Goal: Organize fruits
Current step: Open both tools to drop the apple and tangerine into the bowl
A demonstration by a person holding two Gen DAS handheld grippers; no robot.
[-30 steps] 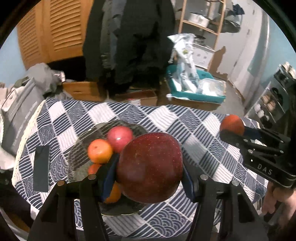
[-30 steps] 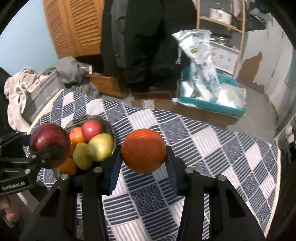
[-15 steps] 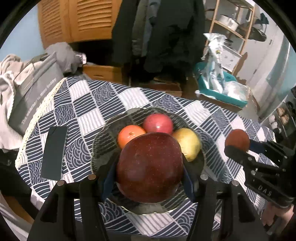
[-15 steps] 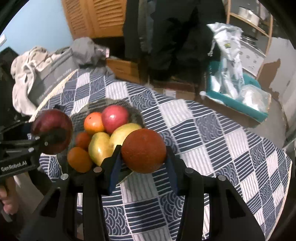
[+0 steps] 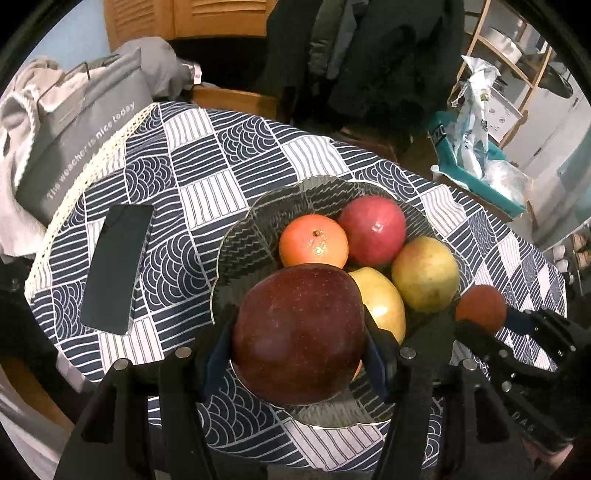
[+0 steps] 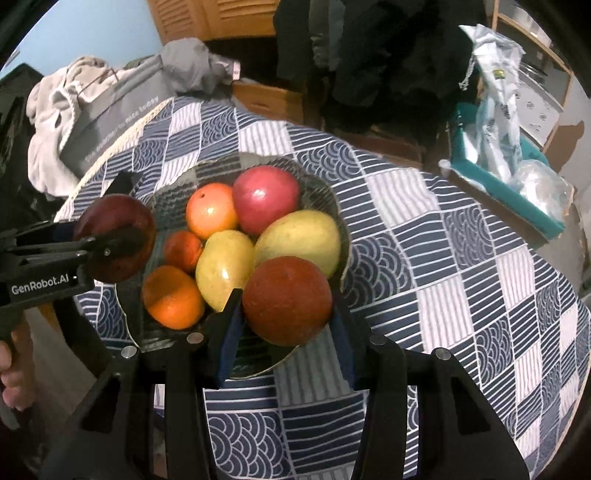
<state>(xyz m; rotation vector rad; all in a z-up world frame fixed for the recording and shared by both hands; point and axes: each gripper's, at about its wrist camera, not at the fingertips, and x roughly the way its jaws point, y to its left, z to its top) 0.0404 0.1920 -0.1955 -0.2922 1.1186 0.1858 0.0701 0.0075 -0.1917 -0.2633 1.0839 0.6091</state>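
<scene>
**Both tools carrying fruit over the bowl**

Nearest the left wrist camera, the left tool (image 5: 299,343) is gripping a large dark red apple (image 5: 299,334) between its blue-padded fingers (image 5: 216,360), holding it above the near-left part of the glass bowl (image 5: 243,251). In the right wrist view, the right tool (image 6: 286,314) is clamping a reddish-orange fruit (image 6: 287,304) and hanging over the near-right rim of the same bowl.

Just beyond the held fruit, two yellow-green mangoes (image 6: 224,267) are lying side by side in the bowl, touching each other. To their left, a bright orange (image 6: 173,297) is sitting near the front, with a small tangerine (image 6: 183,250) behind it. At the back of the bowl, a pale orange (image 5: 313,242) is resting against a pinkish-red apple (image 5: 372,230).

The bowl is standing on a desk covered by a blue-and-white patterned cloth (image 5: 221,155). Left of the bowl, apart from it, a dark phone (image 5: 116,269) is lying flat on the cloth.

Past the desk's far left edge, a grey bag (image 5: 85,122) with white lettering is sitting beside crumpled cloth. Farther back, dark coats (image 5: 369,48) are hanging before louvred wooden doors (image 5: 177,18), and a teal bin (image 6: 495,177) of plastic packets is standing to the right.
</scene>
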